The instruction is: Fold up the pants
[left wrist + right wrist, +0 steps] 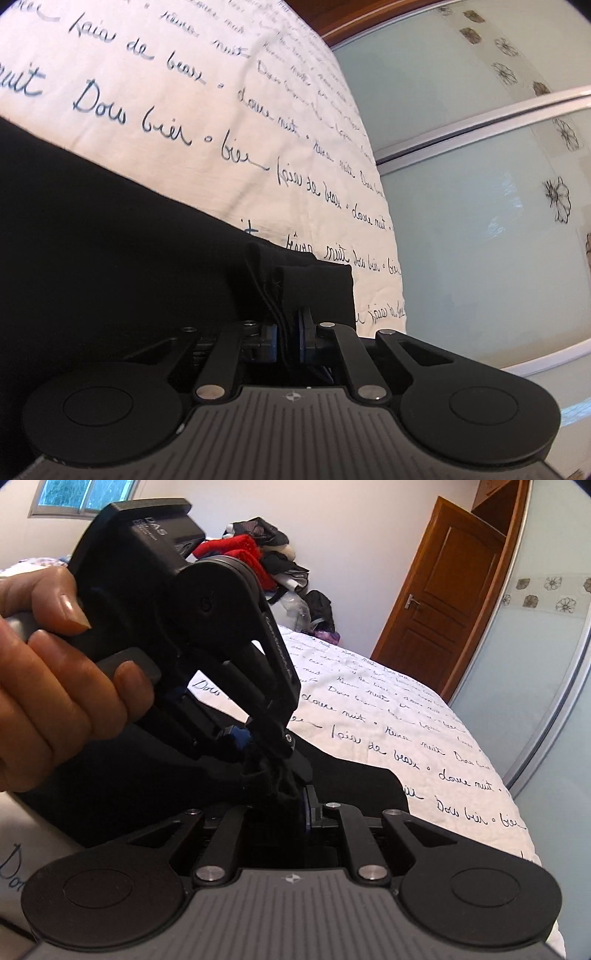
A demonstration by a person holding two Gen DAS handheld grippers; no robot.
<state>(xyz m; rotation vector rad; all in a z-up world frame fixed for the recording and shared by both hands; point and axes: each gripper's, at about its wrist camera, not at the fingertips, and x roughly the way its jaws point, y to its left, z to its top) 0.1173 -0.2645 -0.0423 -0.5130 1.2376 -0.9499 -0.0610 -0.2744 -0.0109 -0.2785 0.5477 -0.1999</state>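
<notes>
Black pants (110,240) lie on a white bedspread (221,92) printed with script. My left gripper (290,332) is shut on a bunched edge of the pants. In the right wrist view the pants (351,786) spread across the bed, and my right gripper (295,812) is shut on a gathered fold of them. The left gripper (266,749), held by a hand (55,672), pinches the same bunch of cloth just beyond the right gripper's fingers.
A pile of clothes (266,565) sits at the far end of the bed. A wooden door (443,602) stands behind. Frosted sliding wardrobe doors (480,184) run along the bed's right edge.
</notes>
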